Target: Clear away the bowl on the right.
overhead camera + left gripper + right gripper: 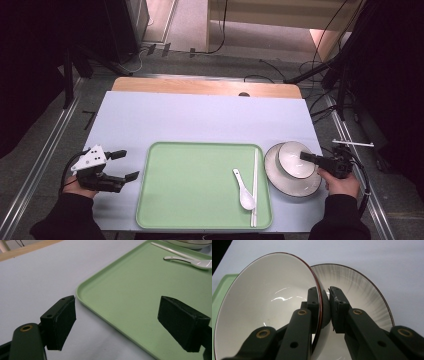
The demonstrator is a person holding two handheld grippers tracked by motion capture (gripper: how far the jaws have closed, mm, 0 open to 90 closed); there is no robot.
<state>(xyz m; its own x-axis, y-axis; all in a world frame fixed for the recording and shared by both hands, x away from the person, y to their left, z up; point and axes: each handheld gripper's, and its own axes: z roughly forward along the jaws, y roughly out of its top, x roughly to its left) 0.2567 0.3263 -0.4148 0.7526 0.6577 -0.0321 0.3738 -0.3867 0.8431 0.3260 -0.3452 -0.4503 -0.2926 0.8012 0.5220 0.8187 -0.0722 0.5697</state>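
White bowl [267, 312] tilted on the plate [364, 290], mouth facing the tray [200, 185], right gripper [325, 307] clamped on its rim, left gripper [125, 165] wide, bare table [200, 117] beyond.

Black sleeves; black tongs [121, 165], brass screws, grey plate w/ dots.

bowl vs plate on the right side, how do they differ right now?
The bowl is deep and tilted; the plate is shallow and lies flat on the table under it. The right hand-held gripper pinches the bowl's rim, one jaw inside, one outside; nothing grips the plate. The bowl's inside is plain glossy white; the plate carries grey streaks radiating toward its edge. Both are round, white and dark-rimmed, off the green tray.
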